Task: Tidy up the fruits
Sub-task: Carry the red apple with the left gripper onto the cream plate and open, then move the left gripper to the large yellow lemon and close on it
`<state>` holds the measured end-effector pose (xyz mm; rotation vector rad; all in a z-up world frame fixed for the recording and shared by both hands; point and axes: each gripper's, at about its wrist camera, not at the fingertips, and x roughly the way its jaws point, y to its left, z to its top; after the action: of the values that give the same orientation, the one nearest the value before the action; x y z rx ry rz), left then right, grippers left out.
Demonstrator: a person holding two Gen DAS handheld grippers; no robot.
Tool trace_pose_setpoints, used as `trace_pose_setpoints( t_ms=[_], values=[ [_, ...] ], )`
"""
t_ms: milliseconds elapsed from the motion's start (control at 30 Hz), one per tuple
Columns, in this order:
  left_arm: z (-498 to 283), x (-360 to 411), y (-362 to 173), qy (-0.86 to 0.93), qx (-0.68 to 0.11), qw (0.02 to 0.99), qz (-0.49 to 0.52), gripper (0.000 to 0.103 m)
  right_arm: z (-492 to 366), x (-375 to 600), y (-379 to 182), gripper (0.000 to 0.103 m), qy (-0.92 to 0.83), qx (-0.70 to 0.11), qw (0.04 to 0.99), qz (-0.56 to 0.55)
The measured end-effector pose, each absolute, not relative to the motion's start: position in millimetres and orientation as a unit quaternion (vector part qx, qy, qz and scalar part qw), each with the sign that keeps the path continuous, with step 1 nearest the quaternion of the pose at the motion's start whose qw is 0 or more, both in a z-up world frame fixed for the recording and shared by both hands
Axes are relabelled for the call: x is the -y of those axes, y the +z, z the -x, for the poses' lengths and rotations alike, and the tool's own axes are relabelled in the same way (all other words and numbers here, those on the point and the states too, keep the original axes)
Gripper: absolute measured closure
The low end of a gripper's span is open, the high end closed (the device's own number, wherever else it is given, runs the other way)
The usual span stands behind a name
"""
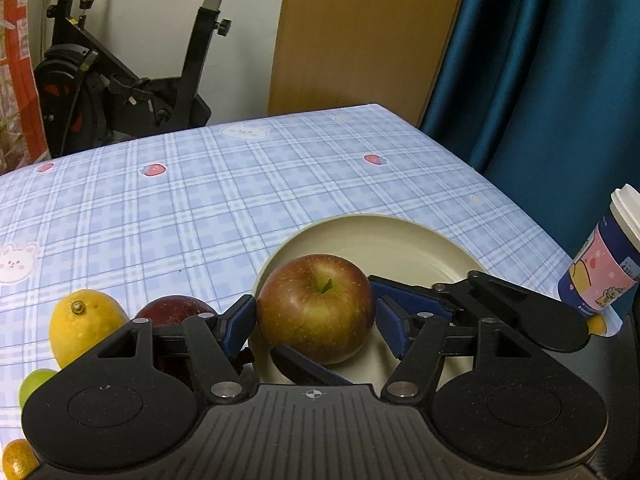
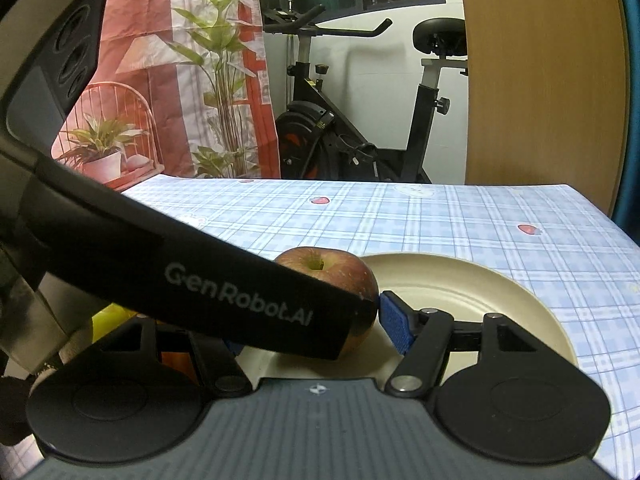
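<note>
A red-green apple (image 1: 316, 308) rests on the near left part of a cream plate (image 1: 384, 240). My left gripper (image 1: 316, 322) is open around it, its blue pads close to each side of the apple, with a small gap on the right. My right gripper (image 2: 308, 320) is open too and also straddles the apple (image 2: 332, 270) over the plate (image 2: 472, 280); it shows in the left wrist view (image 1: 404, 304). The left gripper's body (image 2: 200, 276) hides my right gripper's left finger. A lemon (image 1: 86, 326), a dark red apple (image 1: 174, 310), a green fruit (image 1: 34, 384) and a small orange (image 1: 18, 460) lie left of the plate.
A lidded paper cup (image 1: 604, 268) stands at the table's right edge. The checked blue tablecloth (image 1: 200, 200) stretches beyond the plate. An exercise bike (image 2: 360, 128), a wooden panel (image 1: 360, 36) and a blue curtain (image 1: 540, 68) stand behind the table.
</note>
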<state>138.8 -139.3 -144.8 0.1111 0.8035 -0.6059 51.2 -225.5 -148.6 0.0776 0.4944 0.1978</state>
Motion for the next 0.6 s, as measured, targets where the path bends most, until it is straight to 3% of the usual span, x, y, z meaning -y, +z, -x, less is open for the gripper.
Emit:
trace_pose_setpoints(
  t_ms=[133, 600],
  values=[
    [-131.0, 132.6, -134.9, -0.282, -0.369, 0.884, -0.057, 0.034, -47.0, 225.8, -146.1, 0.023, 0.091, -0.228, 0.968, -0.045],
    [-84.6, 84.1, -94.1, -0.182, -0.342, 0.92, -0.062, 0.034, -17.8, 227.8, -126.4, 0.022, 0.091, -0.219, 0.968, -0.08]
  ],
)
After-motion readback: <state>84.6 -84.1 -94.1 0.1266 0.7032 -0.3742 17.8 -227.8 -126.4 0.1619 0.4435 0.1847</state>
